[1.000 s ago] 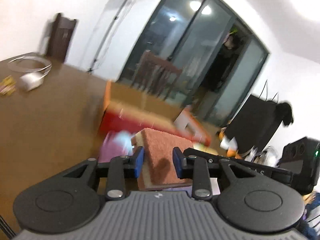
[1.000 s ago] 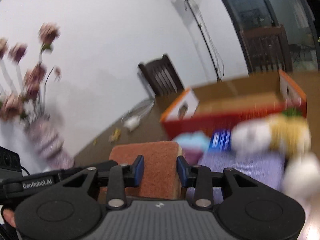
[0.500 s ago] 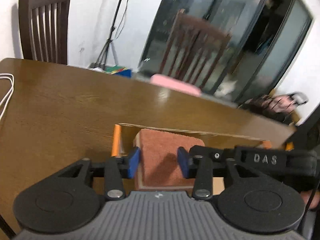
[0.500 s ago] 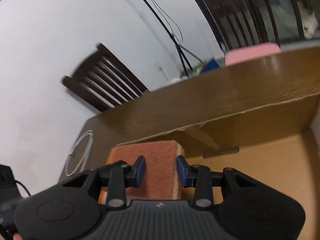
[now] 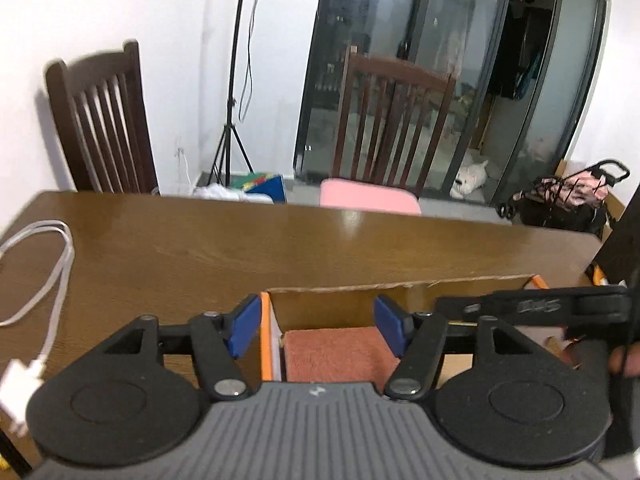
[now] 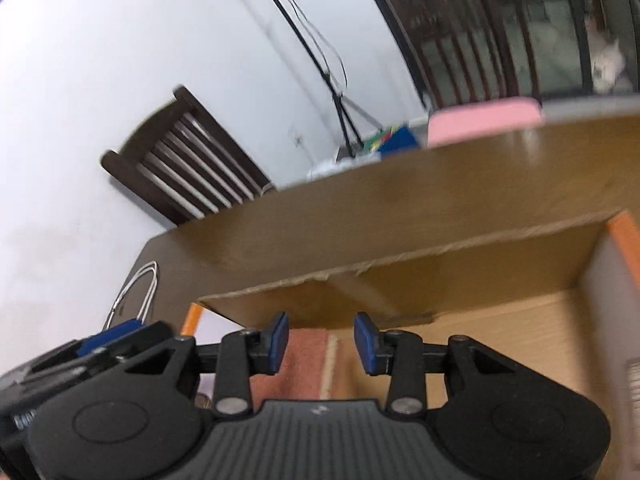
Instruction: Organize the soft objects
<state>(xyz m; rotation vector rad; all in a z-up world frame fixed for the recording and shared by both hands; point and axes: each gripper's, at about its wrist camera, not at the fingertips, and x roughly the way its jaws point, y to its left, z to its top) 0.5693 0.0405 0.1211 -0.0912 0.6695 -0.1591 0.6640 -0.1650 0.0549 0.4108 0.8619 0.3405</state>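
Observation:
A rust-orange sponge (image 5: 334,354) lies inside an open cardboard box (image 5: 400,294), against its near left corner. My left gripper (image 5: 316,330) is open above the sponge, its blue pads spread wider than it and not touching it. In the right wrist view the sponge (image 6: 306,364) lies flat on the box floor (image 6: 500,332) below my right gripper (image 6: 320,342), which is open too, with nothing between its pads. The two grippers hover side by side over the box's left end.
The box has an orange rim (image 5: 265,336) and stands on a brown wooden table (image 5: 280,240). A white cable (image 5: 48,276) with a plug lies at the table's left. Two dark wooden chairs (image 5: 392,120) stand behind the table.
Both grippers carried the sponge over the box and opened. The sponge has dropped from their pads and now lies on the box floor.

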